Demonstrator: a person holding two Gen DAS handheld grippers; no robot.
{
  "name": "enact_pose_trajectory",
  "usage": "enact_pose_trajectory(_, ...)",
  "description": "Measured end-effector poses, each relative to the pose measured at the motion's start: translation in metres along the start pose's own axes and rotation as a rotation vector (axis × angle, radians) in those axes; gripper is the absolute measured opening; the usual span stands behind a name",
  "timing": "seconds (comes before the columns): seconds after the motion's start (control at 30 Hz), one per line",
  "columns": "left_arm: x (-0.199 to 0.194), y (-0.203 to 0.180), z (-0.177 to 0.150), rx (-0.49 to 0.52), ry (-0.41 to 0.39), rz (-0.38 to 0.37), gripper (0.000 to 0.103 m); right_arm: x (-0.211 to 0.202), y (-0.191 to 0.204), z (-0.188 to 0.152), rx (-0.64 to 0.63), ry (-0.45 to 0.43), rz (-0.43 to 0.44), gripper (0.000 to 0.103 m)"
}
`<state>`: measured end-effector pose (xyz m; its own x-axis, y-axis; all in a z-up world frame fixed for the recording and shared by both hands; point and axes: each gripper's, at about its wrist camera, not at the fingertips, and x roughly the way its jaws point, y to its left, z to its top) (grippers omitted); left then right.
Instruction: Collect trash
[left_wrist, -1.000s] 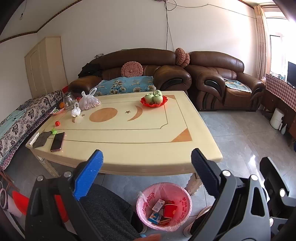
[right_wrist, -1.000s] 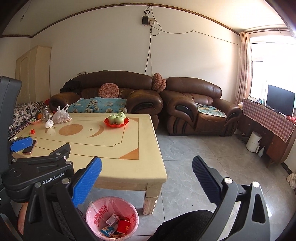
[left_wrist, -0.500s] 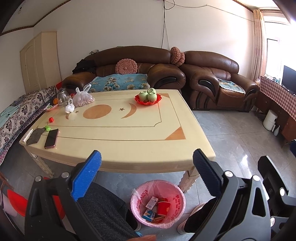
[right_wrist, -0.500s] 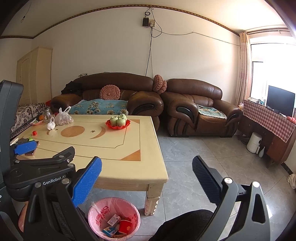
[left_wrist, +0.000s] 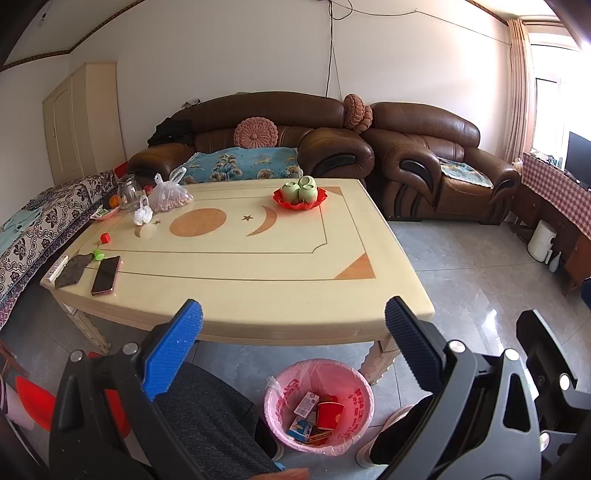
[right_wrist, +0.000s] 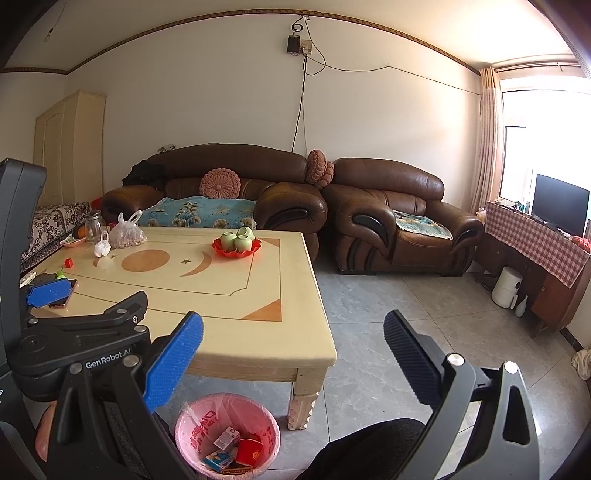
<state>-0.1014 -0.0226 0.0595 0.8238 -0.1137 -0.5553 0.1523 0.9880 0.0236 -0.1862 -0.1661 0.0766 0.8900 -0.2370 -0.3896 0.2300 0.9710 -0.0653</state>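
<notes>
Left of the pink trash bin (left_wrist: 352, 397), the left gripper (left_wrist: 291, 332) hung with its fingers spread wide and nothing between them. The bin stood on the floor by the near corner leg of the table (left_wrist: 258, 295), holding a red cup (left_wrist: 330, 414) and small cartons (left_wrist: 306, 403). Right of the bin, the right gripper (right_wrist: 293, 339) was likewise spread and empty.
</notes>
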Motion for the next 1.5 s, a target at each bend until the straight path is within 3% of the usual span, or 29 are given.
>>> enact_pose_trajectory(1.5,-0.006,0.001,0.012,-0.002,-0.018,0.015,0.097,-0.005,0.001,0.006,-0.026,-0.025,0.003,0.096)
